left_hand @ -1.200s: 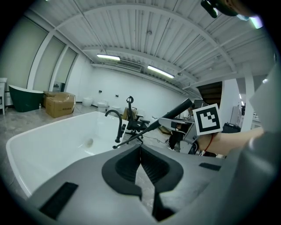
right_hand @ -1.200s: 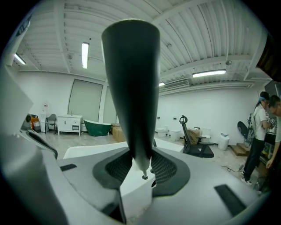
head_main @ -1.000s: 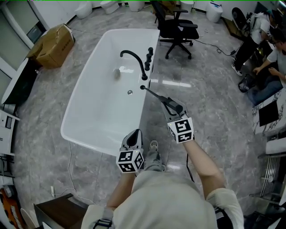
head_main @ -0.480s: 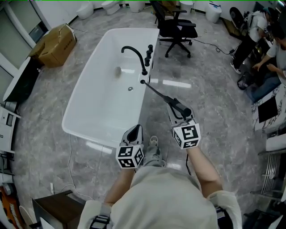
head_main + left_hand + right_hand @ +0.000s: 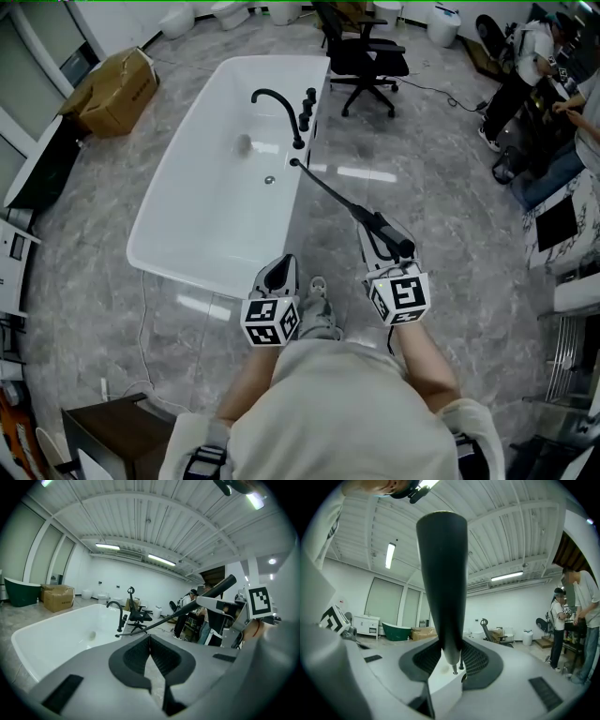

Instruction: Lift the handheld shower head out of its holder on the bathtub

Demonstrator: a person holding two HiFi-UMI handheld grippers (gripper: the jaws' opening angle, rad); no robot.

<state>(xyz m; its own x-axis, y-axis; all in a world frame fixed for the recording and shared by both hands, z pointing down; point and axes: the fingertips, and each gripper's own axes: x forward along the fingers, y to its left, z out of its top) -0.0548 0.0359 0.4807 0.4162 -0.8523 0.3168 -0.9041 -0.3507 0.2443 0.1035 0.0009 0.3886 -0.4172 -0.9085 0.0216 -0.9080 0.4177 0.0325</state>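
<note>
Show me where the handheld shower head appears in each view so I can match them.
Head view: shower head lower right of centre, its hose running up-left to the bathtub rim.
Left gripper view: shower head upper right, a slanting dark bar.
Right gripper view: shower head dead centre, large and upright.
Shared landmark: black office chair.

Floor [image 5: 422,187]: grey marbled tile, glossy
Standing on it: white bathtub [image 5: 216,225] mid-floor, cardboard box [image 5: 114,92] near its left side, black office chair [image 5: 366,58] by its far corner
</note>
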